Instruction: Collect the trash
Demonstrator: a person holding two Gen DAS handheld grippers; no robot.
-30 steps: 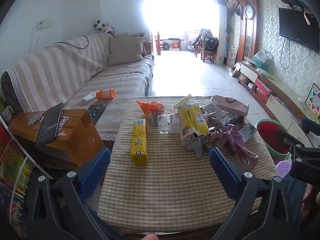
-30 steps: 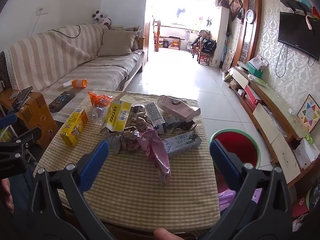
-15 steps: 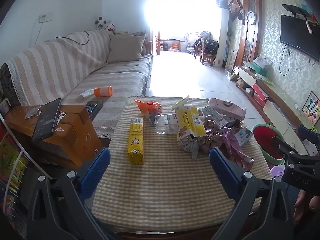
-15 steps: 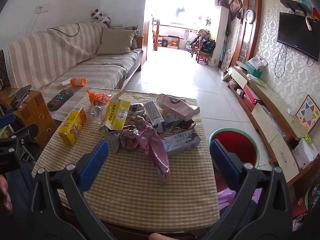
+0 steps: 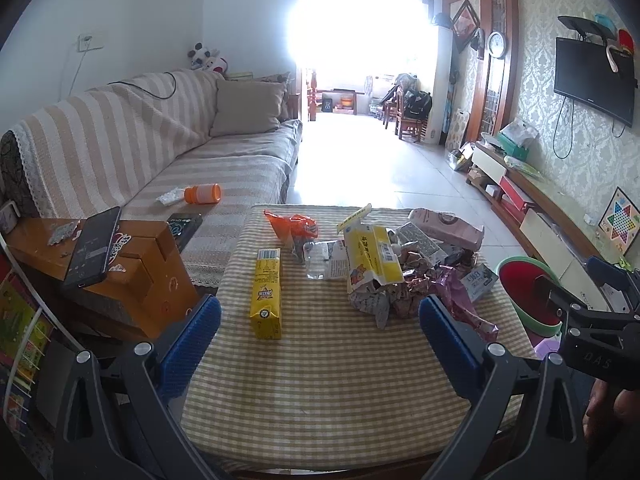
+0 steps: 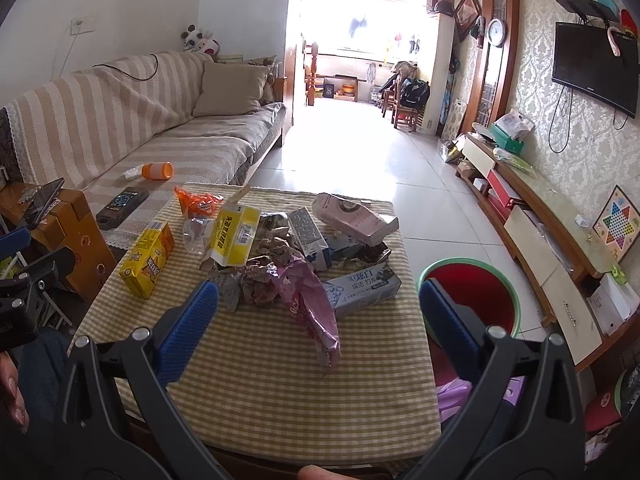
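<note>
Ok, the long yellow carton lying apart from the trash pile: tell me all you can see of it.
The yellow carton is a slim rectangular box, cardboard by its look, printed with red and blue graphics and a white patch at its far end. It looks closed and undented. It lies flat on the checked tablecloth, long axis pointing away from the left camera, left of the trash pile and apart from it. Nothing touches it but the cloth.
</note>
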